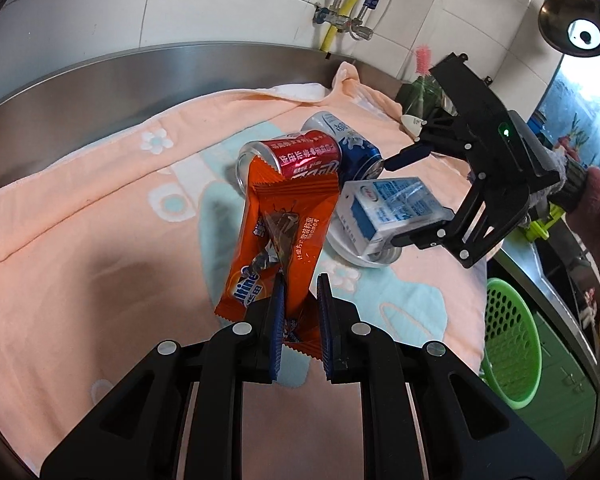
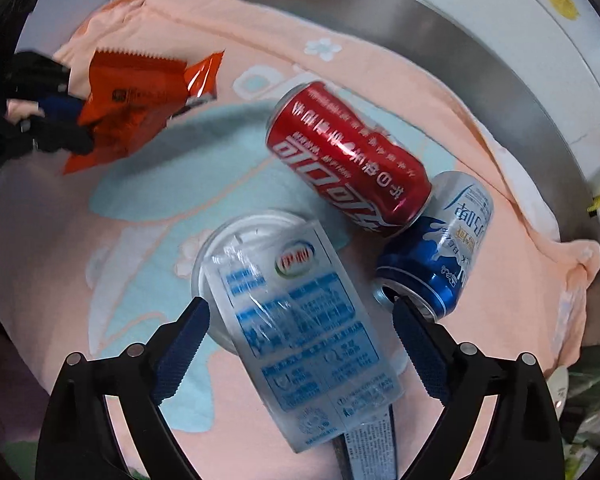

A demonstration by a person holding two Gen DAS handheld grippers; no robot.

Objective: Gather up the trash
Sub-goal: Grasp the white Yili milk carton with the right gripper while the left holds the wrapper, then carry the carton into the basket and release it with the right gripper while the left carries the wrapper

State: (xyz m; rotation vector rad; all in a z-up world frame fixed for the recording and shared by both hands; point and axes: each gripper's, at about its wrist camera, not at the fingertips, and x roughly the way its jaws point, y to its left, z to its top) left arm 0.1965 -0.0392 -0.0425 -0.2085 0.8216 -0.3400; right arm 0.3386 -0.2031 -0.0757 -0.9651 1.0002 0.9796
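My left gripper (image 1: 300, 280) is shut on an orange snack wrapper (image 1: 284, 220) and holds it up above the peach towel (image 1: 80, 220); the wrapper also shows in the right wrist view (image 2: 136, 100). A red cola can (image 1: 300, 152) and a blue-and-white can (image 1: 352, 140) lie on their sides behind it. A blue-and-white milk carton (image 2: 300, 328) rests on a clear plastic lid (image 2: 236, 236). My right gripper (image 2: 300, 304) is open, its fingers on either side of the carton, apart from it. The red can (image 2: 348, 160) and blue can (image 2: 440, 248) lie just beyond.
The towel covers a steel counter (image 1: 100, 72) against a tiled wall. A green perforated basket (image 1: 512, 340) stands below the counter's right edge. Pipes and valves (image 1: 340, 16) run along the wall. A small plant (image 1: 420, 92) sits at the far corner.
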